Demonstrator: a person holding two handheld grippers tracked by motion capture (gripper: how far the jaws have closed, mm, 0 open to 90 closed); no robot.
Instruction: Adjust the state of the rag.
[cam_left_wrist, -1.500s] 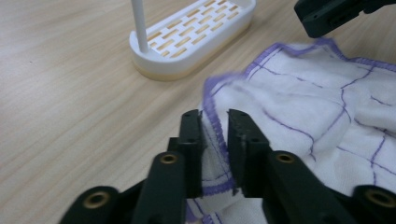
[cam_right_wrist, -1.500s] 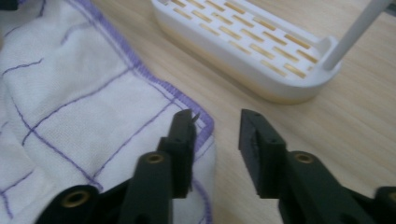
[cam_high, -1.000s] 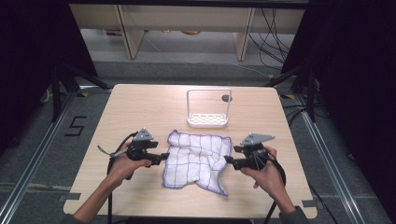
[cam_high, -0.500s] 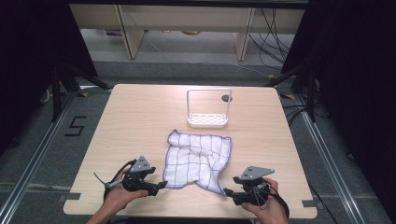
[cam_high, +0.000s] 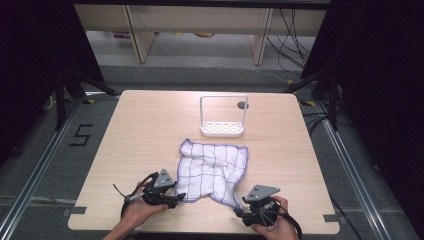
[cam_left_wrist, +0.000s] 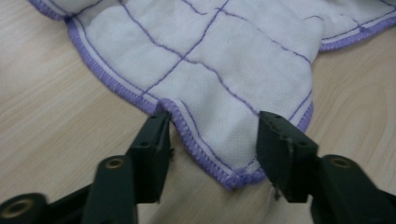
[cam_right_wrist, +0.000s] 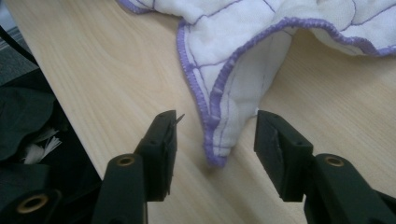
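I have drawn both claws back to the near edge of the tabletop (cam_high: 125, 130). Left claw (cam_left_wrist: 212, 140) and right claw (cam_right_wrist: 212, 140) each gape wide, gripping nothing, with a near corner of the cloth (cam_high: 212, 167) lying between their jaws, so I judge both corner pinches come next.

In both gripper views the cloth (cam_left_wrist: 210, 60) runs off the top edge, so its far part is cut away. In the high view the person's forearms are cut by the bottom edge, and a small dark spot (cam_high: 242, 105) behind the white rack (cam_high: 223, 116) is too small to tell.
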